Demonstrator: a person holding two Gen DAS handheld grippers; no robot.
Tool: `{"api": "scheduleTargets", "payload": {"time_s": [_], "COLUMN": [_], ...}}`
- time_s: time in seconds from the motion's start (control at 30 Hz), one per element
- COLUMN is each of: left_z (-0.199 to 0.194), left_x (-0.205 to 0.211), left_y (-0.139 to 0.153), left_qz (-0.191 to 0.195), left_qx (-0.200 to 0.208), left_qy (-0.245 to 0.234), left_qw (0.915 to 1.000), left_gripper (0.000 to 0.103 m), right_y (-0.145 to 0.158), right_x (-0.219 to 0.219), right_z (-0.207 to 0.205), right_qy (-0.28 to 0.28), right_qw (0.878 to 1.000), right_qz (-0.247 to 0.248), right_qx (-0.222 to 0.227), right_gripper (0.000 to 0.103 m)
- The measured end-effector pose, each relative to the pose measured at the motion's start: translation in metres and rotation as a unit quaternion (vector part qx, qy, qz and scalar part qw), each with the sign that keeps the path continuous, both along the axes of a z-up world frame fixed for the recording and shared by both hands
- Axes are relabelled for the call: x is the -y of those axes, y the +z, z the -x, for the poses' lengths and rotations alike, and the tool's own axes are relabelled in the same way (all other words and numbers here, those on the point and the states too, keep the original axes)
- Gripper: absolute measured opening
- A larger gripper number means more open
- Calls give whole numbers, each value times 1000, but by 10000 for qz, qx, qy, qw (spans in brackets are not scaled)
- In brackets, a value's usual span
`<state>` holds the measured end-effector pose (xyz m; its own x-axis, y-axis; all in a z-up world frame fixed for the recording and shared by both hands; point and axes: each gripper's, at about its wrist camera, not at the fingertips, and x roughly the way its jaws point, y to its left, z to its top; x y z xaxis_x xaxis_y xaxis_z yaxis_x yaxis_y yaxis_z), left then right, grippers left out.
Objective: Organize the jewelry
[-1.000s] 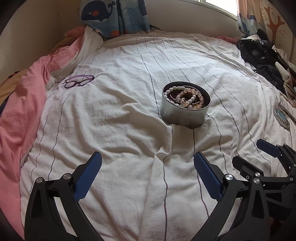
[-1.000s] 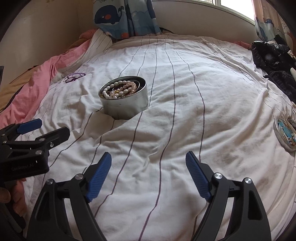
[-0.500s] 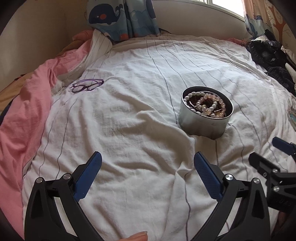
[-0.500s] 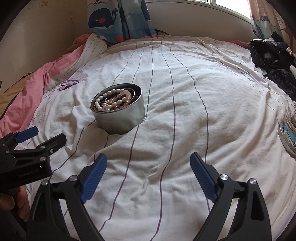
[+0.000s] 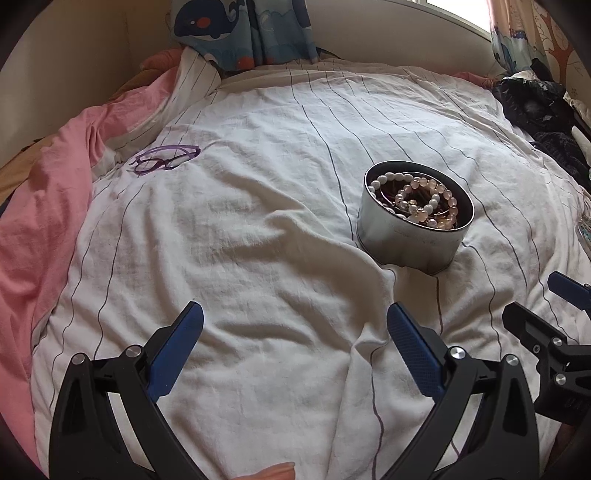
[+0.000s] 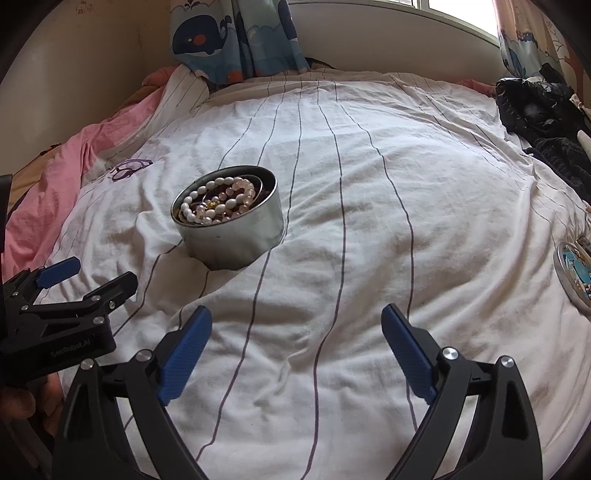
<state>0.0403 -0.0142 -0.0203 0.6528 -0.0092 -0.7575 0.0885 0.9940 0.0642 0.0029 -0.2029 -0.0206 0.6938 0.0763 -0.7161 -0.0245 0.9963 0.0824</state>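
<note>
Both tools, left tool [image 5: 295, 332] and right tool [image 6: 295, 334], hang with jaws wide apart and empty; over the last second the left view has swung so the tin [image 5: 413, 230] slid rightward, suggesting repositioning rather than any grasp. The round, smooth metal tin sits on the rumpled striped bed [image 6: 369, 184], heaped with glossy bead bracelets [image 6: 218, 201]; its lid [image 6: 574, 271] lies well apart at the right.

Daylight came through the window [image 6: 458, 14]; whale curtain [image 6: 236, 40] hung over the striped bed [image 6: 369, 184], beige wall [image 5: 74, 66] behind.
</note>
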Motion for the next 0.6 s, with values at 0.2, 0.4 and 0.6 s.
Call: {"api": "scheduleTargets", "payload": {"time_s": [0.2, 0.4, 0.6], "left_z": [-1, -2, -1], "left_x": [0, 1, 3], "left_y": [1, 1, 3], "left_qz": [64, 34, -8], "left_qx": [6, 7, 37], "left_qy": [-2, 5, 37], "left_qw": [10000, 10000, 10000], "left_gripper": [96, 96, 96], "right_y": [-2, -2, -2], "right_x": [0, 0, 0], "right_z": [-1, 0, 0], "right_qy": [3, 1, 3], "right_qw": [10000, 10000, 10000], "right_qz": [25, 24, 25], "right_qx": [-18, -17, -17], "right_gripper": [90, 91, 92]}}
